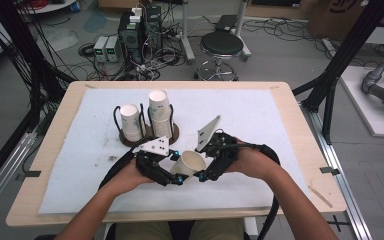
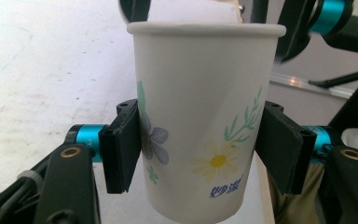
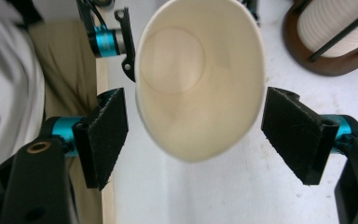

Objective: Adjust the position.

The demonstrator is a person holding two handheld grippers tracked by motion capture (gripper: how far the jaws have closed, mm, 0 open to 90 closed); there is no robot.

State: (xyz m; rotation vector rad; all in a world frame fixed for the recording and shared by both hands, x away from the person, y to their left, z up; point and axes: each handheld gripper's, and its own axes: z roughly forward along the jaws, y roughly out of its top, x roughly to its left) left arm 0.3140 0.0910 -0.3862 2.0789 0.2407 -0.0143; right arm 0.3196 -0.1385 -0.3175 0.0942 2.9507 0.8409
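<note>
Paper cup [image 1: 190, 163] (floral print, mouth toward the right hand) held above the white tabletop [image 1: 280, 120], in front of the wooden cup holder [image 1: 149, 134]: left hand-held gripper [image 1: 176, 168] clamps its wall, while right hand-held gripper [image 1: 203, 164] flanks its rim, pads clear.

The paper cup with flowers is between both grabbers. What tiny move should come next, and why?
Probably draw the right gripper back. Its pads stand apart from the paper cup, while the left gripper pinches the cup's sides. With that clear, the cup could go toward the cup holder.
</note>
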